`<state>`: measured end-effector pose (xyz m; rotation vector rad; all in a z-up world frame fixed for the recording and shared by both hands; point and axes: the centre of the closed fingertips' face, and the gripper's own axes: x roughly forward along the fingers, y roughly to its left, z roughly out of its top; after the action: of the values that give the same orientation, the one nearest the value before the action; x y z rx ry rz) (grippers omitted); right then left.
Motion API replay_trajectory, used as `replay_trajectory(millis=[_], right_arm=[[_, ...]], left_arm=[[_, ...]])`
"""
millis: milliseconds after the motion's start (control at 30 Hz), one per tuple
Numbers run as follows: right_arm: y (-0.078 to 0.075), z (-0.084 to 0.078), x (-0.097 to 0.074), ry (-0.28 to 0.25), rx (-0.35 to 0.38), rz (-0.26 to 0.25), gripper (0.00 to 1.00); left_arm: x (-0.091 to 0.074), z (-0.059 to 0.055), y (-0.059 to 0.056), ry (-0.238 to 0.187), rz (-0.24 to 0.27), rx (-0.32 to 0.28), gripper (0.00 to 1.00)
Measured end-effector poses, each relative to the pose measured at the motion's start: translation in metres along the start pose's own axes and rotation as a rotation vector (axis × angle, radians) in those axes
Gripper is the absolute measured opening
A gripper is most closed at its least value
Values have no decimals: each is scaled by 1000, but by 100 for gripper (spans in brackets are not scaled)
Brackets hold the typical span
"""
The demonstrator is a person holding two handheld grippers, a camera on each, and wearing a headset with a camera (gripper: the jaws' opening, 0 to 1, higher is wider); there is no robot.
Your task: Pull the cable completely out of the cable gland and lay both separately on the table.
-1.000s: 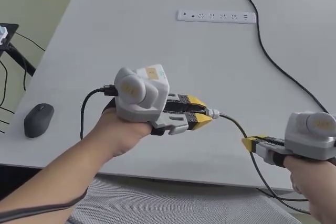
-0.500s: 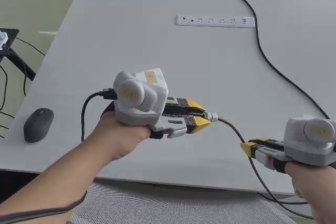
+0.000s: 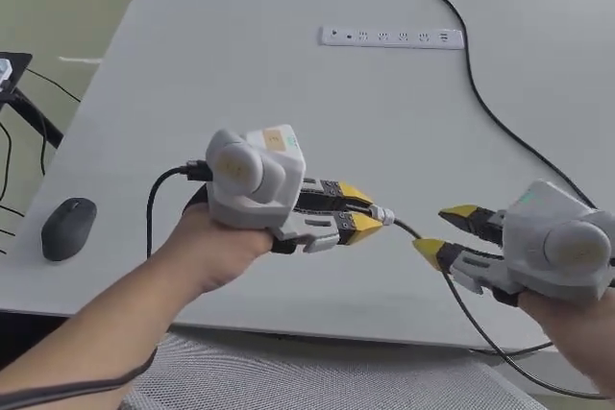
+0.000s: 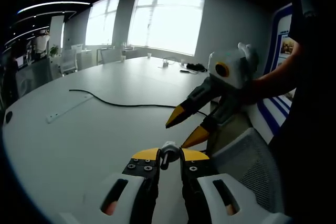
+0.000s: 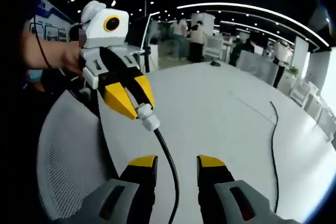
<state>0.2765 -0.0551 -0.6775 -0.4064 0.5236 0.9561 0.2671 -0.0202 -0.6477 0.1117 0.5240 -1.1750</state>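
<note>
I record my left gripper (image 3: 373, 213) clenched on the gland (image 3: 386, 212) above the table's (image 3: 288, 93) near edge, the cable (image 5: 168, 153) seated in it, running between my right gripper's (image 3: 434, 229) released jaws.

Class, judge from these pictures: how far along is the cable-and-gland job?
Done: the left tool is shut on the cable gland, held above the table. In hand: the right tool is open, the cable running between its jaws, not yet gripped. Left: grip the cable, pull it fully out of the gland, lay both separately on the table.
</note>
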Motion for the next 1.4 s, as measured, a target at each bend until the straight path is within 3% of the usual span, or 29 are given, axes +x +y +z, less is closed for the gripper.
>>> replay_trajectory(millis=[133,467,633,700,1000,1400], right_arm=[[9,10,6,4,-92,15,26],[19,14,16,8,-171,50,12],[18,8,21,23,-167,62,7],[18,8,20,24,-157,66,1],[18,7,17,12,-151,67,0],[8,-7,11,27,-59,60,0]], left_arm=[[-1,1,0,0,0,-1,15],[0,1,-3,1,-4,-2,15],[2,2,-3,-4,-9,-5,15],[2,2,-3,-3,-8,-6,15],[3,3,-4,-10,-1,-9,15],[1,9,-7,-27,19,-19,15]])
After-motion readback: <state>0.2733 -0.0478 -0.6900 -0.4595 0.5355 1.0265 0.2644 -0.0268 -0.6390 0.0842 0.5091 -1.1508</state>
